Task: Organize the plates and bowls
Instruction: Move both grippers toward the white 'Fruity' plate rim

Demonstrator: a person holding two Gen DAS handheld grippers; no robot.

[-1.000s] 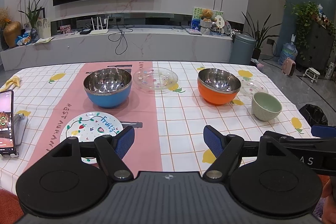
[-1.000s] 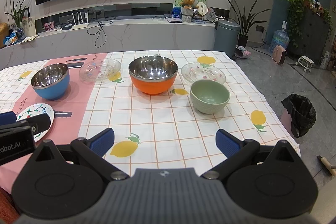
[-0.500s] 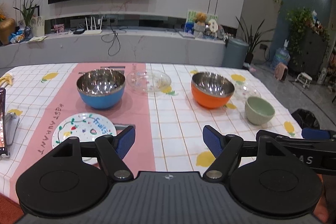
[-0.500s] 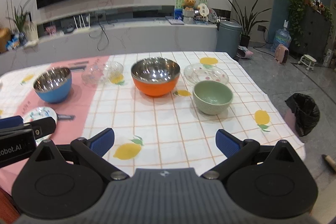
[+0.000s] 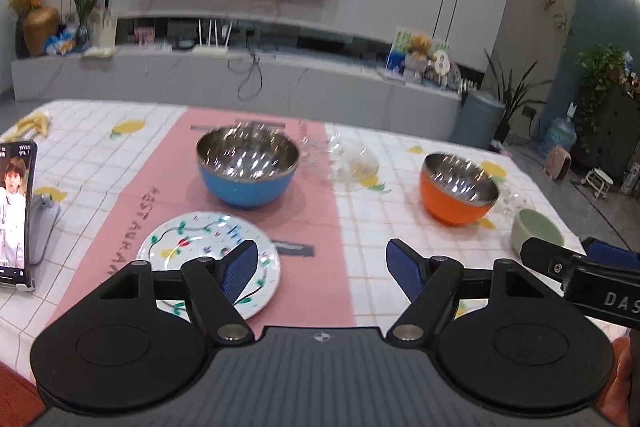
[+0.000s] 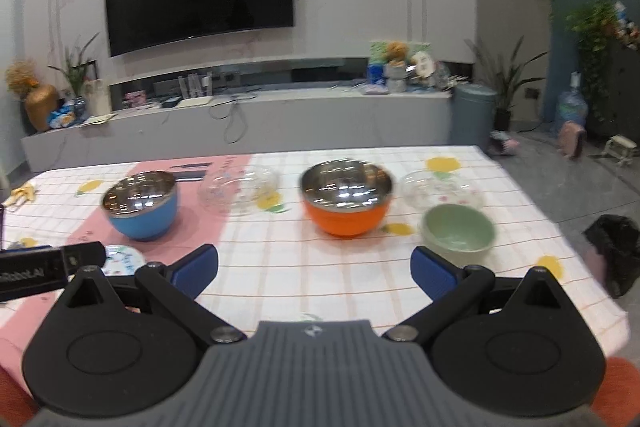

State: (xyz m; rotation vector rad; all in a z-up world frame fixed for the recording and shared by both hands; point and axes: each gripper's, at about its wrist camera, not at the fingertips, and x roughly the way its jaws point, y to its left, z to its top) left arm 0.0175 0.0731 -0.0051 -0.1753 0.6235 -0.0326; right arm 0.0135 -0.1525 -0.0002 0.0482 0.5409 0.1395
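My left gripper [image 5: 322, 269] hangs with its jaws spread wide and nothing between them, low over the near edge of the table [image 5: 372, 223]. Its left finger sits in front of the painted plate [image 5: 200, 247] (white, with coloured leaves and dots), which lies flat on the pink strip of the tablecloth. My right gripper [image 6: 314, 271] is likewise released and empty, above the checked cloth.

Beyond the painted plate stands the blue bowl [image 5: 248, 167], steel inside, and just to its right a clear glass plate [image 5: 352, 163], blurred. Further right is the orange bowl [image 6: 346, 199], also steel-lined, with the green bowl [image 6: 458, 233] near its right side and a second glass plate [image 6: 440, 187] just behind the green one. All the bowls stand upright and apart from one another.

A phone [image 5: 14, 211] stands propped at the table's left edge, screen lit.
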